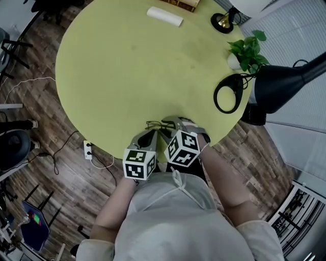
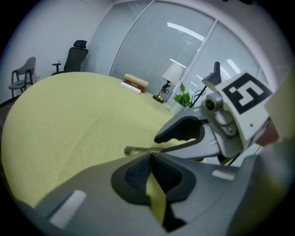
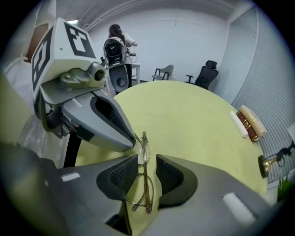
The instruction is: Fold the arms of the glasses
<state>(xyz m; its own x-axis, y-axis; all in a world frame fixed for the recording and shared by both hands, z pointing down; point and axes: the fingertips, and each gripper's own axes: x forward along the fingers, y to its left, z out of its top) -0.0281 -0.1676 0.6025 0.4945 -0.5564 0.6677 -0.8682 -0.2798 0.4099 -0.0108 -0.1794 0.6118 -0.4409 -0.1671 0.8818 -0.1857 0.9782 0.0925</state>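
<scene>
Thin metal-rimmed glasses (image 1: 154, 124) lie on the round yellow-green table (image 1: 127, 66), close to its near edge. My right gripper (image 3: 146, 159) is open. The glasses (image 3: 144, 147) run lengthwise between its black pads, and neither pad touches the frame. My left gripper (image 2: 151, 157) has its tips together right at one end of the frame (image 2: 138, 149), apparently pinching it. In the head view the left gripper (image 1: 152, 133) and the right gripper (image 1: 170, 125) converge on the glasses from the near side.
At the table's far side lie a white roll (image 1: 164, 16) and a book (image 1: 179, 4). A brass lamp base (image 1: 222, 22), a potted plant (image 1: 247, 51) and a black desk lamp (image 1: 229, 94) stand along the right rim. A power strip (image 1: 88, 150) lies on the floor.
</scene>
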